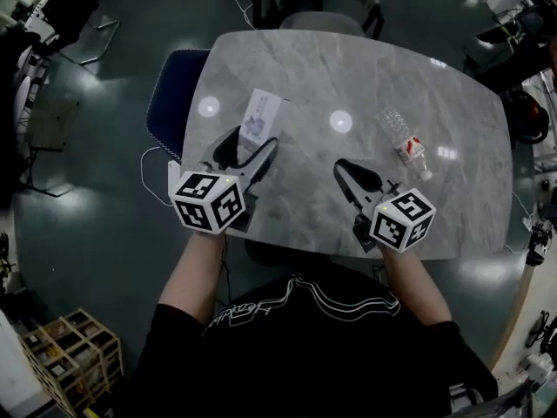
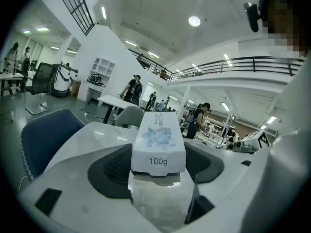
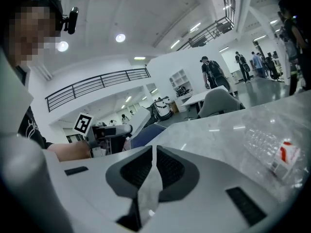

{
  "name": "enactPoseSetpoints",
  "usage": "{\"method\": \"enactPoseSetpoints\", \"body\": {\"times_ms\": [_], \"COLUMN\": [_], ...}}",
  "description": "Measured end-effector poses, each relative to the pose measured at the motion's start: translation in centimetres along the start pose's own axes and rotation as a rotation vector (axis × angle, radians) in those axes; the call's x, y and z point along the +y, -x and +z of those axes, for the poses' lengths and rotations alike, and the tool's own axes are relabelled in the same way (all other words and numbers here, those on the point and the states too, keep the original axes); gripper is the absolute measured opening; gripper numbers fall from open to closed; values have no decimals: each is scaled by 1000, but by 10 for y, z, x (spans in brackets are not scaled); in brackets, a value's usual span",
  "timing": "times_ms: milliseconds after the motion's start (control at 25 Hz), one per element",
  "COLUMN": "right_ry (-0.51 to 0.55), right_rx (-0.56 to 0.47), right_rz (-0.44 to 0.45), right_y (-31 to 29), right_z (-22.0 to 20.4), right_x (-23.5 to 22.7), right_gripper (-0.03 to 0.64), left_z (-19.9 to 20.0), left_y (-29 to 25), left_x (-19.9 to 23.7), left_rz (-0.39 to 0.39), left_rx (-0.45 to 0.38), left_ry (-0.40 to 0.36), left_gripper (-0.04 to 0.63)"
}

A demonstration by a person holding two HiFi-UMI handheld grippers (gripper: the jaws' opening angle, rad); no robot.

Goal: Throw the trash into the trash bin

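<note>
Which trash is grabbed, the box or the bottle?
The white box, pinched by the fingers of the left gripper. The clear bottle lies untouched on the table.

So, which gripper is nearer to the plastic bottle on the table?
Right. The right gripper is just left of the bottle, shut and empty; the left gripper is farther left, holding the box.

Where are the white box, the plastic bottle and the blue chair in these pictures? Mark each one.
white box (image 2: 159,139): left gripper view, on its flower-printed top face.
plastic bottle (image 1: 410,149): head view, on its red-and-white label.
blue chair (image 1: 171,103): head view, on its blue padding.
</note>
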State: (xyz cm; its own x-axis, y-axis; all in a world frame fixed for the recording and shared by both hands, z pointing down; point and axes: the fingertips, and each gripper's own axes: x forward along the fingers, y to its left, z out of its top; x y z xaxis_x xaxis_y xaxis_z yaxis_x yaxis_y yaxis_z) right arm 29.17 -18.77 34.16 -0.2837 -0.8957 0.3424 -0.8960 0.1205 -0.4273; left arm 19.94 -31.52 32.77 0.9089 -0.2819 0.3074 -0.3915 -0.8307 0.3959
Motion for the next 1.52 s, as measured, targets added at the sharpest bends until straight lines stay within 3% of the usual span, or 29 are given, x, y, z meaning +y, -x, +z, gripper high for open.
{"method": "enactPoseSetpoints", "body": {"times_ms": [440,760,1120,1520], "right_ry": [60,38,9,57], "right_rx": [-45,69,336,592], "right_rz": [154,225,211,179], "right_y": [7,5,-10,-34], "right_z": [-35,-121,-252,-391], "right_x": [172,249,242,186], "right_gripper": [54,53,54,53], "left_z": [-43,-128,-263,-408], "left_y": [222,309,303,250], "left_x": [-27,-28,-1,35], "left_rz": [63,121,180,224], "left_rx": [-89,-32,177,447], "left_ry": [90,180,326,381], "left_gripper": [322,322,322,322]}}
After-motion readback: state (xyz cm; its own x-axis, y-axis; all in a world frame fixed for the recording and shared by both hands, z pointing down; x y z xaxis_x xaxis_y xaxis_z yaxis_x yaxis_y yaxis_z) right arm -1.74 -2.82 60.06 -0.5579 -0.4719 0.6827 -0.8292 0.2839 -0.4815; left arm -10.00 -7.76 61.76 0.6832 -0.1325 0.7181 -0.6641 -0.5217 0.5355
